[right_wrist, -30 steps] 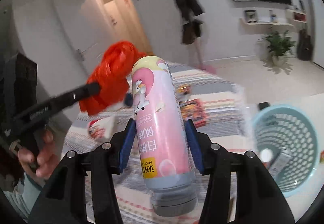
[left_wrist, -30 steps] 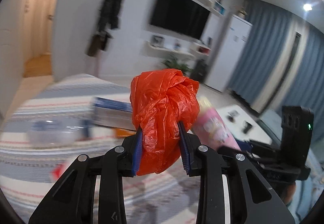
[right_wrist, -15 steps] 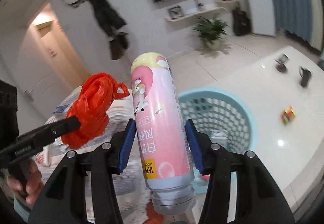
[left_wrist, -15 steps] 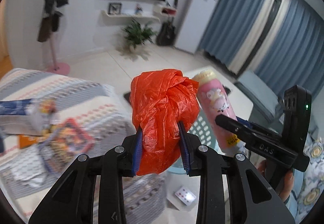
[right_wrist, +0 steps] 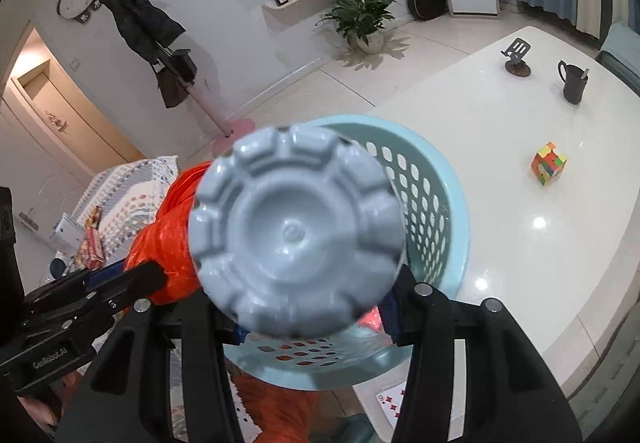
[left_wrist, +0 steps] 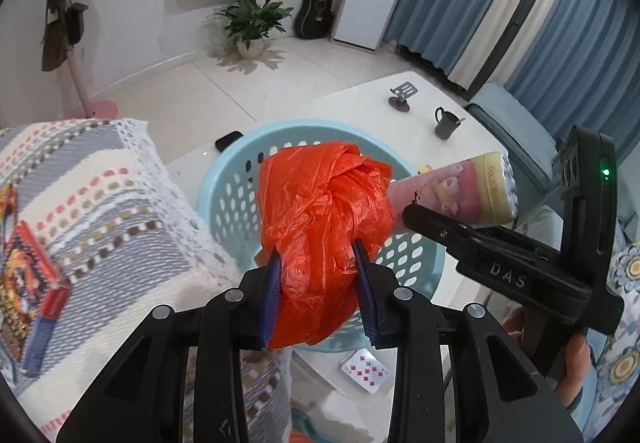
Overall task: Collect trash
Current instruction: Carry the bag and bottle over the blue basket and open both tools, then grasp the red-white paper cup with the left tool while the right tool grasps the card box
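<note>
An orange plastic bag (left_wrist: 320,211), knotted into a ball, sits between the blue pads of my left gripper (left_wrist: 320,295); the pads still press on it while the jaws are opening. It hangs over the light blue perforated basket (left_wrist: 224,179). My right gripper (right_wrist: 314,323) is shut on a pink bottle (right_wrist: 296,231), whose grey base fills the right wrist view above the basket (right_wrist: 448,211). From the left wrist, the bottle (left_wrist: 452,191) lies sideways with its yellow cap to the right, just right of the bag. The bag (right_wrist: 168,243) shows left of the bottle.
The basket stands on a white table (right_wrist: 500,163) with a colour cube (right_wrist: 549,169), a dark mug (right_wrist: 574,83), a phone stand (right_wrist: 518,61) and a playing card (left_wrist: 364,369). A striped blanket (left_wrist: 100,203) with a red box (left_wrist: 28,275) lies to the left.
Both grippers have swung from over the striped blanket to above the basket and tilted down. The bottle has tipped, so its base now faces the right camera.
</note>
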The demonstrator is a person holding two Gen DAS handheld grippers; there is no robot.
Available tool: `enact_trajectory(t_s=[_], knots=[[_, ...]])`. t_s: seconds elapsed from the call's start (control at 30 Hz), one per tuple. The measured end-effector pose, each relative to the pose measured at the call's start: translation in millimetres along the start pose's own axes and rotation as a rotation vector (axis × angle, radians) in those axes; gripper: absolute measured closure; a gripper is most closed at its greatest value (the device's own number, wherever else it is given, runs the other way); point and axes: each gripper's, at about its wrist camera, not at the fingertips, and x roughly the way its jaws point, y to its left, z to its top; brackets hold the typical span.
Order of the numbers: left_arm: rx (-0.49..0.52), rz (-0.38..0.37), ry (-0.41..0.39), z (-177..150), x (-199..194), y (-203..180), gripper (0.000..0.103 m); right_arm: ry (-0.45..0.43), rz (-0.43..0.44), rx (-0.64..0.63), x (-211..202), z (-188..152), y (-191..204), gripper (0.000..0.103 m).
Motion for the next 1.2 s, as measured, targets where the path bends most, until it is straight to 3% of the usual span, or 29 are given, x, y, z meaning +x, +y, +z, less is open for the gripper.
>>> enact_trajectory(t_s=[0.27,0.6,0.83,0.93,1.07,1.2], knots=[[-0.021,-0.013,-0.018,1,0,-3,0.044,0.002,-0.002,0.032,-3,1,-14,0.056],[-0.064,-0.027,-0.08,-18,-41,12,0.042,-0.006,0.011,0.003,-15,-7,6,0.056],[-0.106,0.005,-0.18,-36,-96,31,0.042,-0.048,0.057,-0.113,-33,-12,60,0.056],[-0.15,0.02,-0.232,-44,-126,48,0.038,-0.073,0.099,-0.175,-42,-16,93,0.056],[-0.221,0.095,-0.311,-66,-175,80,0.032,-0.087,0.157,-0.267,-48,-24,144,0.056],[-0.308,0.218,-0.361,-94,-220,119,0.031,-0.086,0.208,-0.342,-47,-35,188,0.056]])
